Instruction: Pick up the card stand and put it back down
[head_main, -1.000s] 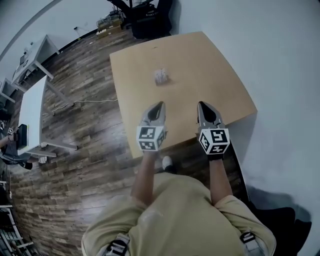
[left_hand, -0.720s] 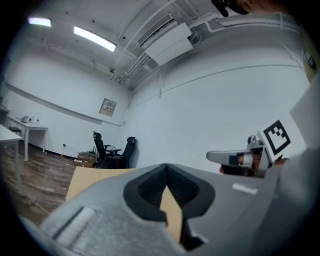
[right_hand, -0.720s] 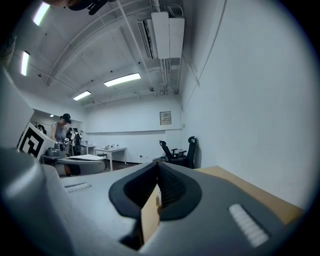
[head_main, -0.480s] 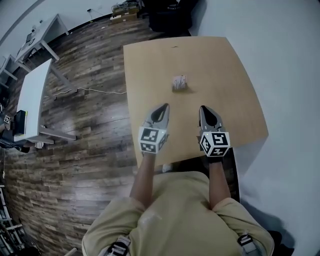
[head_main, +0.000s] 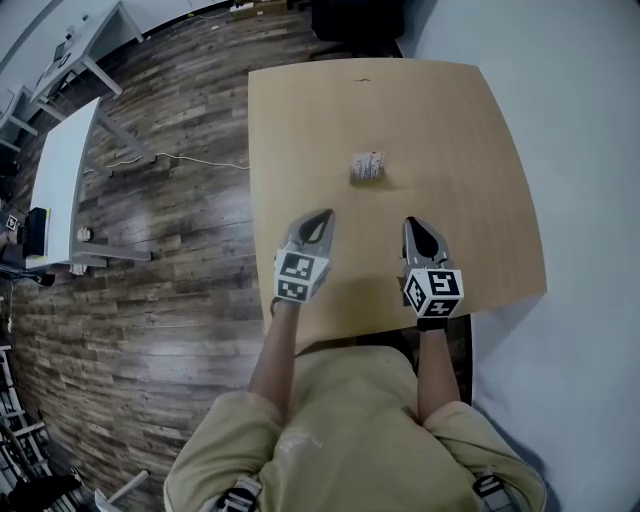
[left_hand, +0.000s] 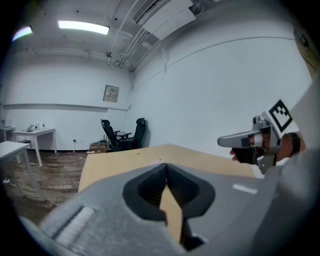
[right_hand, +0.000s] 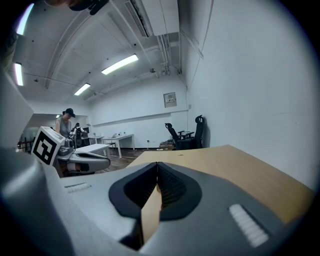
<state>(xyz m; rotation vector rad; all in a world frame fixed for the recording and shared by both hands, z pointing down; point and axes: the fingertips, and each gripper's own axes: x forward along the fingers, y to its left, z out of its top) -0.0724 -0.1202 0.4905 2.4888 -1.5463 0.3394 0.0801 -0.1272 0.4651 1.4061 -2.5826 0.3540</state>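
Note:
A small white card stand (head_main: 368, 166) sits near the middle of the light wooden table (head_main: 480, 150), seen in the head view. My left gripper (head_main: 321, 216) hovers over the table's near part, short of the stand and to its left, jaws shut and empty. My right gripper (head_main: 411, 223) is level with it, short of the stand and to its right, also shut on nothing. In the left gripper view the closed left gripper (left_hand: 165, 168) hides the stand. The closed right gripper (right_hand: 157, 165) hides it in the right gripper view too.
The table's left edge drops to a dark plank floor (head_main: 170, 260) with a cable (head_main: 190, 160). White desks (head_main: 60, 190) stand far left. Black office chairs (left_hand: 120, 136) sit beyond the table's far end. A white wall (head_main: 580, 150) runs along the right. A person (right_hand: 65, 122) stands far off.
The head view has swung, so the table and stand sit further right and lower in frame. Both grippers keep their side-by-side pose, shut, and the stand has not been touched.

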